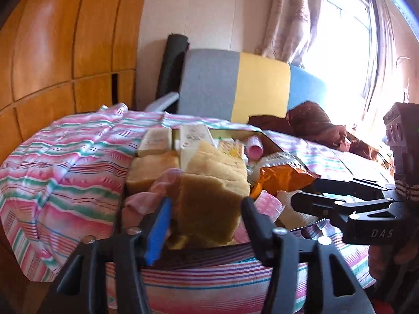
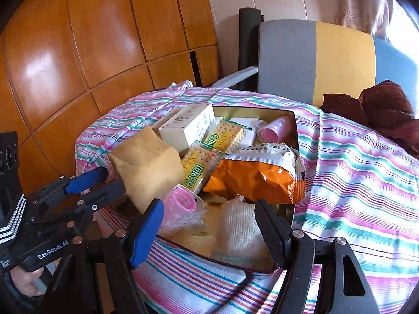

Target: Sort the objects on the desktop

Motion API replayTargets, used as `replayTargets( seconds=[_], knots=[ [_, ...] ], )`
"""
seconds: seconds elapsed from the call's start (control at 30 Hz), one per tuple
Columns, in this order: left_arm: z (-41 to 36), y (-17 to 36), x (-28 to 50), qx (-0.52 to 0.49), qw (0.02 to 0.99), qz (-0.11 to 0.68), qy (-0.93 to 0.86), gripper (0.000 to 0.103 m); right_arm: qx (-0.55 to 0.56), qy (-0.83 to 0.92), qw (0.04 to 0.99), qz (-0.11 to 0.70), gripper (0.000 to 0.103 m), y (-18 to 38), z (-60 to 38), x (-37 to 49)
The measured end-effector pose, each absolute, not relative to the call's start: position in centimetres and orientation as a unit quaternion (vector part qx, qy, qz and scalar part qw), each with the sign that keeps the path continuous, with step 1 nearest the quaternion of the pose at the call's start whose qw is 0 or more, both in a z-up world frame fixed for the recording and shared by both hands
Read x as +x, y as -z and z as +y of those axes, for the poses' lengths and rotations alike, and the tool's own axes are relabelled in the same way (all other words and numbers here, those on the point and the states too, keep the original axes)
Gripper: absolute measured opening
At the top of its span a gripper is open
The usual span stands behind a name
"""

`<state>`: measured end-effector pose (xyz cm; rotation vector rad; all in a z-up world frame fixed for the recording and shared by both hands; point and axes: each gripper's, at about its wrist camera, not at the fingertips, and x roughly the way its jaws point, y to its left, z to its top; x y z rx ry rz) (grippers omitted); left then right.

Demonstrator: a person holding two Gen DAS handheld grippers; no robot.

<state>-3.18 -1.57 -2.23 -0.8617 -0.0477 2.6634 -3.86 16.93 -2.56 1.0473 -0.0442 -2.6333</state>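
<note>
While clamped by the left gripper [image 1: 207, 209] at frame centre, the sponge [image 1: 209, 209] hangs above the tin [image 2: 294, 130]. Right gripper [image 2: 209, 225] spread, empty, lower centre.

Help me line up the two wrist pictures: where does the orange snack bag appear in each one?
Left wrist view: the orange snack bag lies right of centre, behind the tan sponge held in the left tongs.
Right wrist view: the bag lies in the middle, in the tin, beyond the open right tongs.
Shared landmark: the grey, yellow and blue chair back.
</note>
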Motion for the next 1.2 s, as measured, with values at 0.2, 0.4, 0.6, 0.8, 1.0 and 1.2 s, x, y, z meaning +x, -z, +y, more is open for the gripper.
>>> replayTargets(
  seconds=[0.2,0.4,0.6,0.8,1.0,1.2],
  knots=[
    [-0.8,2.6,-4.8,-0.311,0.169,-0.02,-0.935,0.047,0.379,0.913,0.148,-0.005,0.071,3.3,16.7,-5.2],
    [-0.5,2.8,-6.3,-0.308,0.172,-0.029,-0.935,0.047,0.38,0.913,0.146,-0.022,0.071,3.6,17.3,-6.5],
    [-0.5,2.6,-6.2,-0.302,0.179,-0.038,-0.936,0.047,0.375,0.914,0.149,-0.039,0.071,3.7,17.5,-6.1],
    [-0.9,2.2,-5.4,-0.298,0.178,-0.047,-0.937,0.054,0.354,0.923,0.143,-0.042,0.071,2.8,17.2,-5.0],
    [-1.5,1.7,-4.4,-0.293,0.171,-0.051,-0.939,0.064,0.346,0.928,0.129,-0.042,0.073,2.4,17.2,-4.4],
    [-1.8,1.6,-3.6,-0.301,0.138,-0.044,-0.942,0.069,0.345,0.933,0.102,-0.034,0.077,2.1,16.9,-3.9]
  ],
)
